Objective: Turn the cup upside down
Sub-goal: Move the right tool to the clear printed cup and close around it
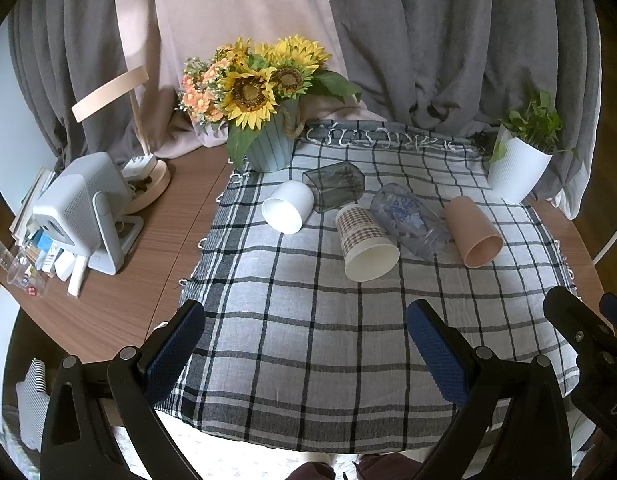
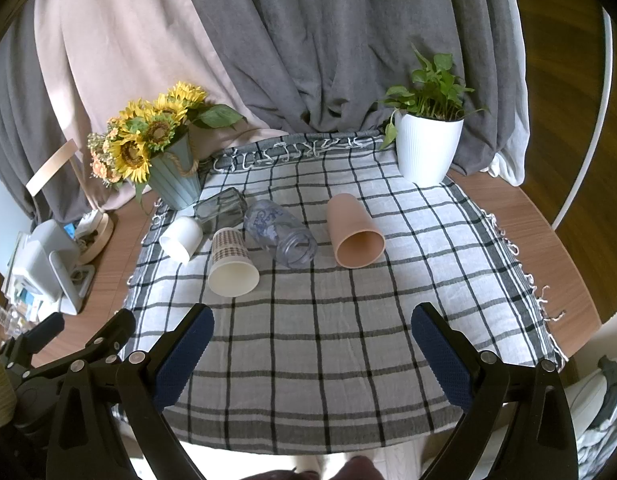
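Note:
Several cups lie on their sides on a checked cloth (image 1: 308, 320): a white cup (image 1: 287, 207) (image 2: 181, 238), a dark smoky glass (image 1: 334, 185) (image 2: 222, 208), a plaid paper cup (image 1: 364, 244) (image 2: 231, 262), a clear glass with blue print (image 1: 408, 220) (image 2: 279, 232) and a pink cup (image 1: 472, 230) (image 2: 353, 230). My left gripper (image 1: 304, 328) is open and empty, near the cloth's front edge. My right gripper (image 2: 312, 332) is open and empty, also at the front, well short of the cups.
A sunflower pot (image 1: 268, 144) (image 2: 176, 184) stands at the back left of the cloth, a white plant pot (image 1: 516, 168) (image 2: 426, 148) at the back right. A white device (image 1: 84, 212) and a lamp base (image 1: 148, 188) stand on the wooden table at left. Curtains hang behind.

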`<action>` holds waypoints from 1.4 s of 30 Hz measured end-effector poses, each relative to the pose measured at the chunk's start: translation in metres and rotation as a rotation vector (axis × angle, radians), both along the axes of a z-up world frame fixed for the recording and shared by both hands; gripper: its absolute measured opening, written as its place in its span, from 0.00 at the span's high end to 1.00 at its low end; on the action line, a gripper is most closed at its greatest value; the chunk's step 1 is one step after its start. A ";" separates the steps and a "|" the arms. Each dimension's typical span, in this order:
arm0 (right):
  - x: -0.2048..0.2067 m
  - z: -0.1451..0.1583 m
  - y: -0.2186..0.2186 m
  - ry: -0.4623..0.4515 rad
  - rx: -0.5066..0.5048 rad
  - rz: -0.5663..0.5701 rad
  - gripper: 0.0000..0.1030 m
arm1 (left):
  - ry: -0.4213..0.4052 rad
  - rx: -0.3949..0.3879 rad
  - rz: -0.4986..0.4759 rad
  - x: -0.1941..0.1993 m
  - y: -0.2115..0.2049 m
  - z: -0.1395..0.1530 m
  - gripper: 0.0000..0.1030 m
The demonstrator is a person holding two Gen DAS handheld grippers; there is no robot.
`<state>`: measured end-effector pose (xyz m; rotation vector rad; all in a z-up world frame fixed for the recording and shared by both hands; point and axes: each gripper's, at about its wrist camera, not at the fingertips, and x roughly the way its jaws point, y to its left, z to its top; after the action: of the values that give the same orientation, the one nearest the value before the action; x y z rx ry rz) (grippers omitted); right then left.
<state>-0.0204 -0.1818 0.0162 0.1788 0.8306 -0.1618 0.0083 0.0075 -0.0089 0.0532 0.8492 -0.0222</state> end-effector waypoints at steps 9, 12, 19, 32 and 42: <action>0.004 -0.003 -0.003 0.004 0.002 0.001 0.03 | 0.007 0.002 0.006 0.000 0.002 -0.001 0.00; 0.006 -0.006 -0.001 0.013 0.005 0.012 0.03 | 0.019 0.005 0.018 0.001 0.002 -0.005 0.00; 0.017 -0.015 -0.003 0.045 0.017 0.045 0.03 | 0.066 0.014 0.062 0.014 -0.003 -0.009 0.00; 0.083 -0.034 -0.015 0.178 0.036 0.154 0.03 | 0.238 -0.053 0.270 0.058 0.004 -0.041 0.00; 0.159 -0.054 -0.012 0.296 -0.013 0.300 0.04 | 0.301 -0.083 0.431 0.093 0.004 -0.058 0.01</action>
<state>0.1386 -0.1942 -0.0382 0.0155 1.1402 0.0910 0.1014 0.0115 -0.0665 -0.2169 1.1451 0.3468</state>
